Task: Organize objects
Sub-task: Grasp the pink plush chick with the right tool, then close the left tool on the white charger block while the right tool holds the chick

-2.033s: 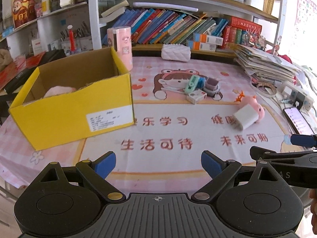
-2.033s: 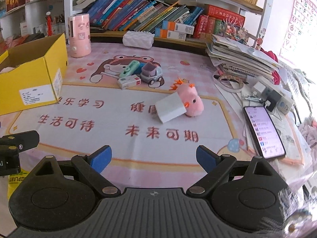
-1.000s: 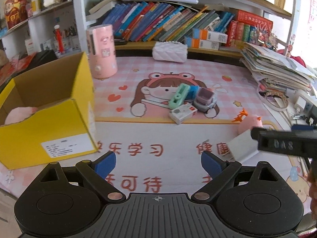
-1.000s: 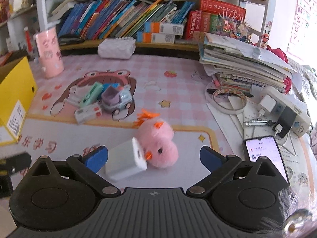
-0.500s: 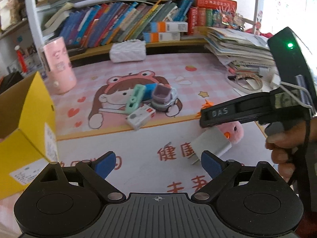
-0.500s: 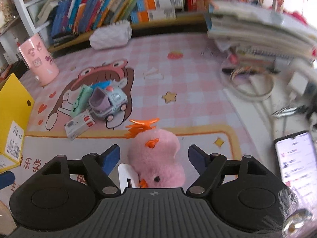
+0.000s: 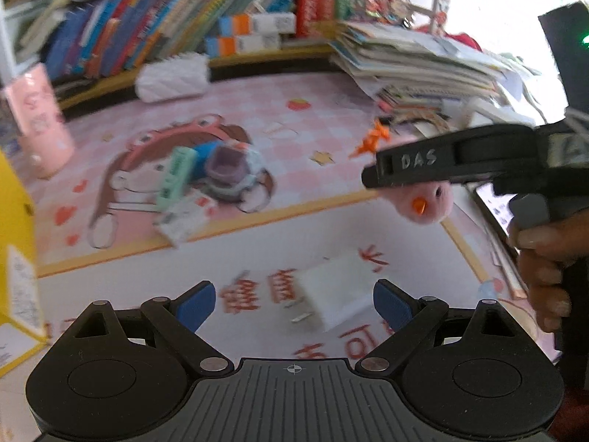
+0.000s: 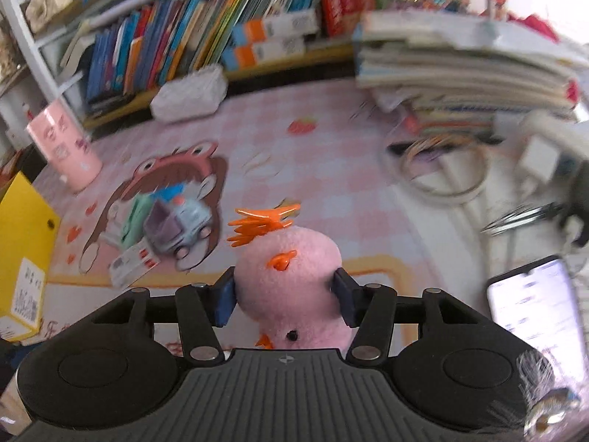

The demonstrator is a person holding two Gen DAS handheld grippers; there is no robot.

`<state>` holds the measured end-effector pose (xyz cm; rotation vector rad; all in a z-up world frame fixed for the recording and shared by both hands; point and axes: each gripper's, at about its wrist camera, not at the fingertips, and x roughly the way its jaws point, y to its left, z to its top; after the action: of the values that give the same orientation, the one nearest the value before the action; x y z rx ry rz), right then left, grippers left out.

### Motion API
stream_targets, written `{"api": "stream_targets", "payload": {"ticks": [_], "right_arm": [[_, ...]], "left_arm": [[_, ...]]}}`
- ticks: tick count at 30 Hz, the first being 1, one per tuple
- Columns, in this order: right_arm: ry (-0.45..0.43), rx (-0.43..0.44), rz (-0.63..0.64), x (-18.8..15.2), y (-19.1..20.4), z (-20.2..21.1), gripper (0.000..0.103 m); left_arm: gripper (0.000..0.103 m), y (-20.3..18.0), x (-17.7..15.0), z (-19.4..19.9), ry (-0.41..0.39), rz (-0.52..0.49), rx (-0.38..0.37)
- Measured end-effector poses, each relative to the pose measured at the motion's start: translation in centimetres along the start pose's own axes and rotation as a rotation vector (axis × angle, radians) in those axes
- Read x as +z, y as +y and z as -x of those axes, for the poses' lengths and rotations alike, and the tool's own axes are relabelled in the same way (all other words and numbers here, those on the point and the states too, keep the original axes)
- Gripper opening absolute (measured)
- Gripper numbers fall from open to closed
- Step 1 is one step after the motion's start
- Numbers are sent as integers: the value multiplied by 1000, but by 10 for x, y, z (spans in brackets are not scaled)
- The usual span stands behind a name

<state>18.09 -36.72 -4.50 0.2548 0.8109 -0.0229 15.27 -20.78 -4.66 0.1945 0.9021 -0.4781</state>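
Observation:
My right gripper [image 8: 285, 300] is shut on a pink plush chick [image 8: 289, 280] with an orange crest, held off the mat; it also shows in the left wrist view [image 7: 427, 202] under the right gripper's black finger [image 7: 441, 164]. My left gripper [image 7: 294, 304] is open, its blue pads either side of a white charger block [image 7: 335, 302] lying on the mat. A yellow cardboard box [image 8: 22, 254] stands at the left. A purple toy car [image 8: 176, 226], a green case [image 8: 134, 221] and a small white box [image 8: 132, 263] lie together on the mat.
A pink cup [image 8: 64, 147] and a white pouch [image 8: 189, 92] stand near the bookshelf [image 8: 206, 33]. A pile of papers [image 8: 467, 70], a tape ring [image 8: 441, 169] and a phone [image 8: 533, 316] are at the right.
My right gripper closed on the pink chick and lifted it off the mat. My left gripper moved forward and right until the white charger block lay between its pads.

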Motion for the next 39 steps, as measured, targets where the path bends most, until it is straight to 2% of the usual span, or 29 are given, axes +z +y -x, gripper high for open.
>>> {"api": "stream_targets", "payload": {"ticks": [4,10,11,13,14,19,25,39], "right_arm": [[-29,-24,42,-4,-5,13,51],[-48,-46,96,-11,-9,24,51],[-48,-49,99,-12,-9,25,51],[-49,-60,106,-13,-11,25,51],[-48,-63,107,-14,-12,26,51],[-37,-57,99,-16,-13,25,51],[-23,-23,112,-17,0,21,51],[49,94,197,-31,63,16,51]], "left_arm": [[94,-11,2,-19,65,4,-23],[90,-15,1,-37,109,60,-30],[88,-16,2,-37,102,64,-25],[74,-17,3,-37,88,60,-10],[71,-17,3,-37,80,59,-10],[70,-10,5,-35,73,83,-7],[70,18,2,-15,9,183,57],[70,76,-37,44,-82,346,187]]}}
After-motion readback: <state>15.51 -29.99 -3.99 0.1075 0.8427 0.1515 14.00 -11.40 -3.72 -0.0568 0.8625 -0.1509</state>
